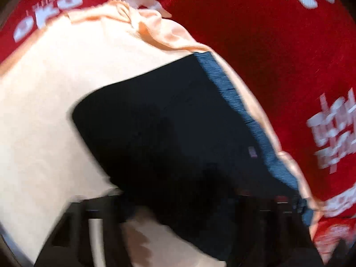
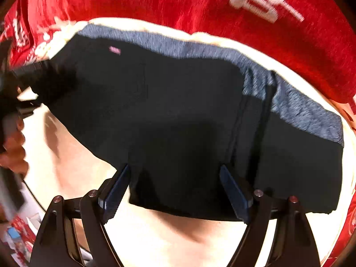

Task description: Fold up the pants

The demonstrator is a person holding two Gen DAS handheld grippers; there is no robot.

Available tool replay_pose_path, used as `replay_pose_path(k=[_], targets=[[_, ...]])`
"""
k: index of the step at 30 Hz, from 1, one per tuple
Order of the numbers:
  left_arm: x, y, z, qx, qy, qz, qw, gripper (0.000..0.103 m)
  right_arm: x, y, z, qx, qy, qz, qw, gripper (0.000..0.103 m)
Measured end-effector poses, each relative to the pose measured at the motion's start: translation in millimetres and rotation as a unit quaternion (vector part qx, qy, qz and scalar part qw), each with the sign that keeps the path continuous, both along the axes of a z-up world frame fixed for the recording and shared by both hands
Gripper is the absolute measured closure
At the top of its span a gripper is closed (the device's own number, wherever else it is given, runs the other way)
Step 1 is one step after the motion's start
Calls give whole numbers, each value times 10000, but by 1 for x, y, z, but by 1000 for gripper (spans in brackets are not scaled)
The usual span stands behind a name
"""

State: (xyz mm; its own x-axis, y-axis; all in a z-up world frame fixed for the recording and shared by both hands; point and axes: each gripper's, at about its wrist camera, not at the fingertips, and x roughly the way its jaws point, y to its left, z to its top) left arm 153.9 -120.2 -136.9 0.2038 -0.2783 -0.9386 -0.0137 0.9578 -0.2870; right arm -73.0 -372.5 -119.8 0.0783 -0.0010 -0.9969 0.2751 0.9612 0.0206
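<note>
Cream cloth (image 2: 155,240) covered the work surface right under my fingers, with a red printed blanket (image 2: 222,4) ringing it farther out. My right gripper (image 2: 175,191) stood with its two blue-padded fingers (image 2: 115,193) spread wide, the tips reaching the near hem of the pants (image 2: 166,111) with nothing pinched between them. The pants lay as a dark, compact rectangle on the cream cloth, already doubled over by the look of it, with a heathered blue waistband (image 2: 200,49) along the far edge and a small pink tag (image 2: 114,50) near the far left corner.

My left gripper (image 1: 155,211) was too blurred and dark in its own view to read — I could not tell how its jaws stood. From the right wrist view it seemed to sit at the left end of the pants (image 1: 166,122), where the fabric bunched.

To do this step well, I judged I should close the right fingers squarely on the near hem, taking every layer, and match the left hand's height before carrying the edge toward the waistband (image 1: 244,115) — uneven lifts would skew the stack. Beyond that, the cream cloth (image 1: 44,100) was rumpled at its far edge, so I meant to keep the fold short of that ridge.
</note>
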Motion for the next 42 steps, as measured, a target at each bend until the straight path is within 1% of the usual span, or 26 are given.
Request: replay_pose_path(k=[1, 2, 4, 5, 7, 8, 10, 12, 13, 15, 16, 18, 21, 24, 25, 26, 27, 28, 30, 31, 33, 35, 38, 42], targets=[[-2, -3, 3, 90, -96, -118, 9998, 63, 4, -4, 10, 38, -85, -64, 9999, 18], [-5, -9, 9, 278, -282, -333, 9987, 67, 10, -9, 22, 108, -188, -125, 9997, 18], [-15, -26, 21, 770, -728, -848, 9907, 69, 24, -17, 41, 287, -357, -173, 9988, 18], [-23, -37, 27, 1053, -1022, -1148, 9825, 71, 34, -21, 49, 408, -405, -177, 9982, 18], [-43, -58, 34, 1576, -1574, -1761, 9588, 71, 60, -27, 62, 746, -405, -174, 9962, 18], [-51, -66, 35, 1761, -1774, -1987, 9476, 71, 73, -28, 66, 910, -401, -158, 9949, 18], [-64, -74, 35, 2007, -2040, -2288, 9305, 71, 108, -24, 75, 1357, -412, -51, 9899, 18], [-74, -81, 35, 2164, -2232, -2524, 9163, 71, 137, -18, 73, 1786, -203, 84, 9837, 16], [-76, -83, 36, 2213, -2291, -2592, 9118, 71, 157, -9, 69, 2077, -6, 170, 9780, 16], [-83, -88, 36, 2303, -2408, -2731, 9024, 71, 181, 11, 64, 2297, 194, 409, 9722, 15], [-85, -89, 36, 2329, -2436, -2771, 8998, 71, 193, 27, 60, 2300, 355, 642, 9704, 14], [-88, -91, 36, 2354, -2471, -2826, 8964, 71, 212, 64, 52, 2104, 626, 1136, 9690, 14], [-89, -93, 35, 2353, -2491, -2848, 8952, 71, 231, 99, 34, 1783, 988, 1660, 9648, 14], [-95, -93, 35, 2377, -2539, -2884, 8921, 71, 237, 115, 10, 1525, 1380, 1908, 9598, 15], [-93, -96, 35, 2388, -2554, -2896, 8910, 71, 236, 115, 1, 1516, 1524, 1897, 9580, 18], [-95, -97, 36, 2398, -2565, -2914, 8898, 71, 235, 115, -1, 1575, 1596, 1876, 9563, 52], [-96, -98, 37, 2360, -2536, -2951, 8905, 71, 231, 113, -4, 1726, 1678, 1817, 9534, 82], [-99, -101, 40, 2328, -2509, -2974, 8913, 71, 226, 108, -4, 1845, 1681, 1715, 9530, 82], [-104, -103, 49, 2325, -2624, -3046, 8856, 71, 216, 97, 6, 1895, 1427, 1700, 9565, 84], [-107, -106, 54, 2317, -2662, -3085, 8833, 71, 208, 88, 16, 1987, 1249, 1665, 9577, 84], [-115, -116, 69, 2200, -2736, -3147, 8819, 70, 202, 74, 28, 2109, 1028, 1544, 9598, 84], [-123, -126, 84, 2107, -2827, -3214, 8788, 71, 190, 53, 48, 2292, 743, 1328, 9614, 84], [-141, -151, 111, 1909, -3026, -3417, 8690, 70, 162, 11, 79, 2610, 231, 889, 9610, 84], [-172, -186, 140, 1631, -3209, -3744, 8545, 70, 122, -38, 115, 2799, -332, 513, 9581, 84]])
